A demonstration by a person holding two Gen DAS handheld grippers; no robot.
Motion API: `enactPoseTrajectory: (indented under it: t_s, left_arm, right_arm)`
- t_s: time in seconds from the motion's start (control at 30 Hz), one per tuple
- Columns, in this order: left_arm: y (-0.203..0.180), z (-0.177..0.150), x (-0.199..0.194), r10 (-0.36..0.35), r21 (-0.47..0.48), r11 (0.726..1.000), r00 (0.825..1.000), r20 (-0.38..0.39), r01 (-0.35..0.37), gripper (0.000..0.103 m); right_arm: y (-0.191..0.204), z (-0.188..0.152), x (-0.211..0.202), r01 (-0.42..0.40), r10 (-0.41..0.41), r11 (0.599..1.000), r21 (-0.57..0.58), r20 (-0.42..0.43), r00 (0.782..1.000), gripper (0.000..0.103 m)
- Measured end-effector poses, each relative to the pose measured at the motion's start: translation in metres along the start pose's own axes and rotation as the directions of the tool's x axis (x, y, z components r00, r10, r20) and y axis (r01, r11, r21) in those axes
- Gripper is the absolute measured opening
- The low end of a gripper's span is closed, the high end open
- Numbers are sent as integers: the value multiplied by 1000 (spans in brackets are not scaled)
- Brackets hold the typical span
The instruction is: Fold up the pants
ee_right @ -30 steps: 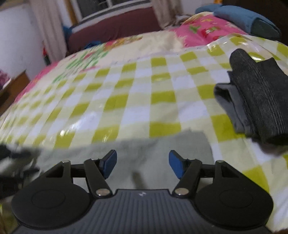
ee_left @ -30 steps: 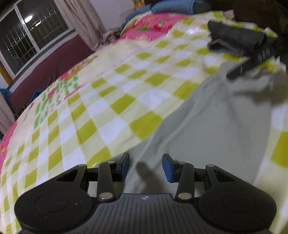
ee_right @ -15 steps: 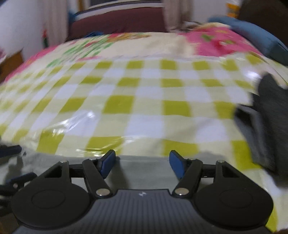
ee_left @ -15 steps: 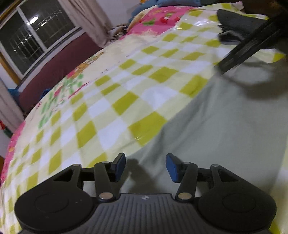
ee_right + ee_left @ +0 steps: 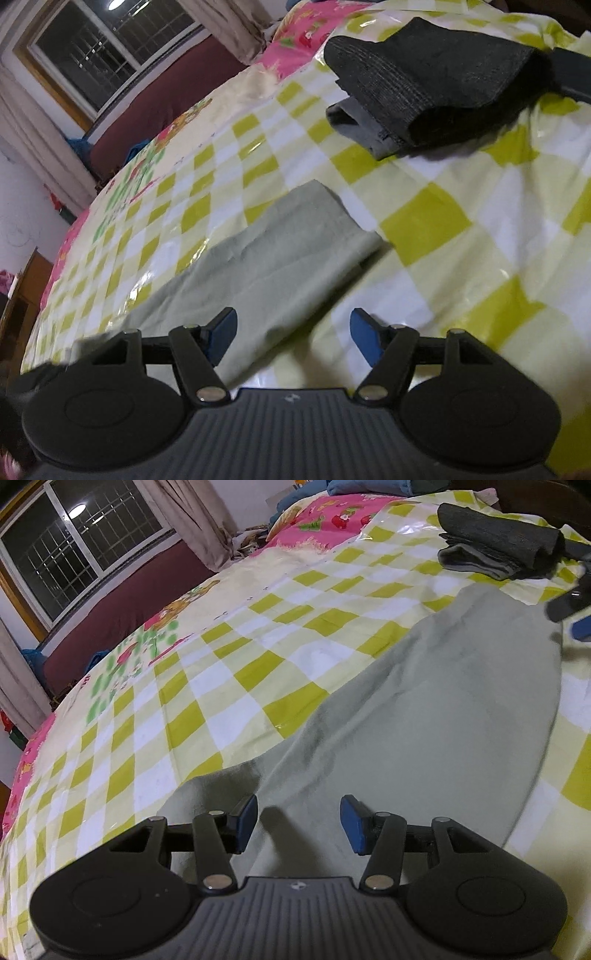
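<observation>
Since a second ago the right gripper (image 5: 291, 338) has swung and rolled sideways, so its view now tilts across the bed and takes in the far end of the pants (image 5: 266, 266) rather than only a strip of them. Its jaws are opening, with nothing pressed between them: the cloth's edge lies under the gap, untouched by the pads. Meanwhile the left gripper (image 5: 298, 821) has barely shifted; its jaws have widened to about half open and hang just over the near end of the pants (image 5: 424, 716), gripping nothing.

These pale green pants lie flat as a long folded strip on the yellow-checked plastic sheet (image 5: 229, 686) covering the bed. A dark folded garment (image 5: 436, 74) sits on a grey one (image 5: 360, 127) beyond them, well apart.

Judging by this, the next fold has yet to begin. To do it well, each gripper should probably take a corner at the same end of the strip, pinching all layers together rather than only the top one. Both should lift evenly and carry the end over so the edges line up. The glossy sheet looks slippery, so dragging may slide the whole strip; lifting clear first seems safer.
</observation>
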State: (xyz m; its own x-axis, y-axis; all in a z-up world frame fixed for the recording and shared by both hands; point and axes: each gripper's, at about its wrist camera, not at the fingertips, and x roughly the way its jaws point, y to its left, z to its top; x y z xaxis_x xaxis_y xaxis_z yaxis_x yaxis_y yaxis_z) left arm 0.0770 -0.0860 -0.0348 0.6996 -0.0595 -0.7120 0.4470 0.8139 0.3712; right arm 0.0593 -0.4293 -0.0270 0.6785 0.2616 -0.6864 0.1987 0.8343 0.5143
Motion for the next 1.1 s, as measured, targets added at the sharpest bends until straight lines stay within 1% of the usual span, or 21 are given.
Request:
enactPoseTrajectory:
  t_s: [0.1, 0.17, 0.23, 0.27, 0.3, 0.4, 0.47, 0.5, 0.53, 0.57, 0.63, 0.67, 0.7, 0.77, 0.8, 0.83, 0.87, 0.93, 0.97, 1.03, 1.1]
  left_arm:
    - [-2, 0, -1, -4, 2, 1000, 1000, 4, 4, 64]
    - [-3, 0, 1, -13, 2, 1000, 1000, 2, 13, 64]
    - [-5, 0, 2, -14, 6, 1000, 1000, 2, 14, 64]
    - [-6, 0, 2, -14, 6, 1000, 1000, 3, 14, 64]
    - [-5, 0, 2, -16, 4, 1000, 1000, 5, 16, 64]
    - [-3, 0, 3, -20, -1, 1000, 1000, 4, 20, 64]
    - [-2, -1, 4, -23, -5, 1000, 1000, 2, 23, 64]
    - [-1, -1, 4, -26, -8, 1000, 1000, 1, 26, 64]
    - [-1, -1, 5, -27, -11, 1000, 1000, 0, 27, 64]
    - [-1, -1, 5, -27, -13, 1000, 1000, 0, 27, 64]
    - [-1, -1, 5, -27, -10, 1000, 1000, 1, 27, 64]
    - [0, -1, 5, -29, -10, 1000, 1000, 3, 29, 64]
    - [0, -2, 5, -34, -12, 999, 999, 4, 34, 64]
    - [0, -3, 5, -39, -14, 999, 999, 5, 39, 64]
    - [-1, -3, 5, -38, -11, 999, 999, 8, 38, 64]
    - [-1, -4, 5, -38, -12, 999, 999, 9, 38, 64]
    - [-1, -4, 5, -39, -16, 999, 999, 8, 39, 64]
    - [0, -4, 4, -44, -24, 999, 999, 8, 44, 64]
    - [0, -4, 4, -45, -27, 999, 999, 8, 45, 64]
    - [-1, -6, 2, -48, -32, 998, 999, 9, 48, 64]
    - [0, -7, 0, -51, -38, 998, 999, 12, 51, 64]
  right_arm:
    - [0, 6, 1, 22, -23, 1000, 17, 30, 999, 66]
    - [-2, 9, 2, 29, -30, 999, 24, 32, 999, 53]
    - [-6, 13, 8, 22, -23, 998, 59, 20, 1000, 22]
    - [-8, 14, 9, 11, -13, 997, 78, 17, 1000, 16]
    - [-8, 16, 9, 0, -2, 996, 89, 22, 1000, 6]
    - [3, 22, -1, -44, 39, 997, 57, 82, 996, 4]
    - [10, 27, -15, -102, 97, 994, 26, 151, 984, 3]
    - [11, 28, -19, -113, 107, 993, 20, 180, 978, 3]
    - [9, 30, -18, -107, 102, 994, 18, 188, 977, 3]
    - [5, 32, -13, -84, 78, 996, 26, 171, 982, 3]
    - [-9, 30, 3, -4, -3, 997, 74, 94, 996, 3]
    - [-13, 26, 6, 16, -22, 996, 92, 66, 998, 5]
    - [-18, 21, 5, 12, -17, 993, 117, 42, 999, 10]
    - [-23, 13, -1, -22, 19, 985, 171, 21, 1000, 10]
    - [-25, 8, -5, -42, 40, 979, 197, 16, 999, 14]
    - [-26, 5, -7, -49, 48, 976, 211, 11, 999, 22]
    - [-26, 2, -9, -49, 47, 974, 223, 10, 999, 27]
    - [-26, -1, -7, -68, 71, 964, 258, 0, 998, 45]
    - [-25, -2, -4, -82, 87, 959, 270, -9, 996, 48]
    - [-18, -2, 3, -64, 70, 964, 259, -14, 997, 54]
    - [-12, -3, 12, -70, 81, 962, 263, -34, 996, 55]
